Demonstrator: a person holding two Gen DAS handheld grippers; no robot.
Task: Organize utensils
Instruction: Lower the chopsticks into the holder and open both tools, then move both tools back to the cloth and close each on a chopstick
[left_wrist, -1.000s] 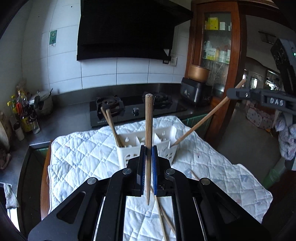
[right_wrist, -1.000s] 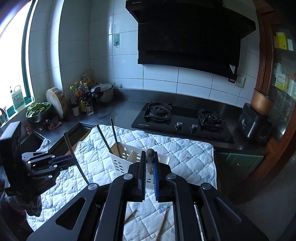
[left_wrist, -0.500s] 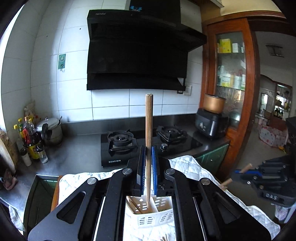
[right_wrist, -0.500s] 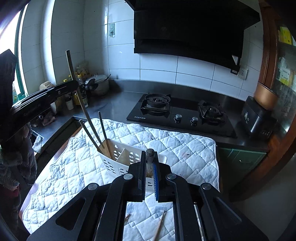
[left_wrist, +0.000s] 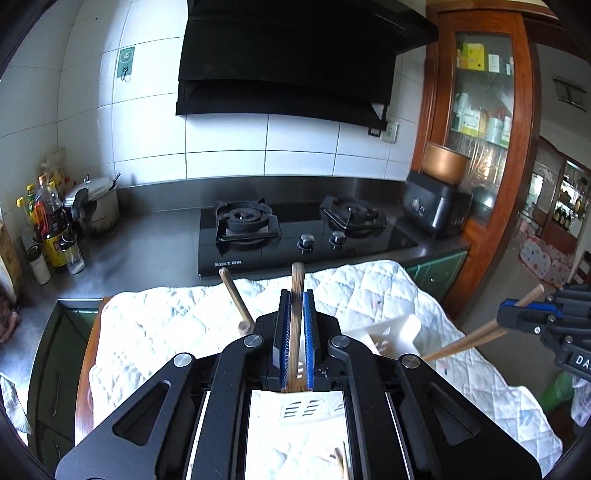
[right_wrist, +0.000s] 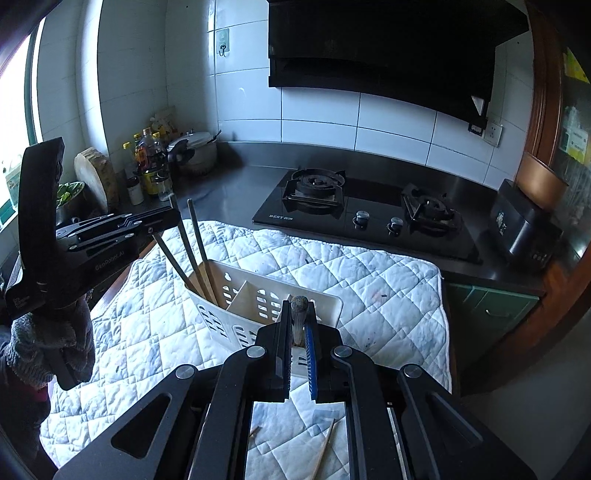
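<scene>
A white slotted utensil holder (right_wrist: 258, 295) stands on a white quilted mat (right_wrist: 369, 280). My left gripper (left_wrist: 295, 332) is shut on an upright wooden chopstick (left_wrist: 295, 314), its lower end inside the holder's left compartment; this gripper (right_wrist: 162, 221) also shows in the right wrist view. Two more chopsticks (right_wrist: 199, 251) lean in that compartment. My right gripper (right_wrist: 298, 332) is shut on another chopstick (right_wrist: 298, 314) just above the holder's right end; this gripper (left_wrist: 528, 317) also shows in the left wrist view with its chopstick (left_wrist: 480, 336) slanting toward the holder (left_wrist: 399, 332).
Loose chopsticks (right_wrist: 325, 446) lie on the mat near its front. Behind the mat is a black gas hob (right_wrist: 362, 218). Bottles (right_wrist: 147, 170) and a pot (right_wrist: 192, 151) stand at the back left, a dark appliance (right_wrist: 524, 225) at the right.
The left gripper has lowered its chopstick into the holder's left compartment. The right gripper has moved closer over the holder's right end.
</scene>
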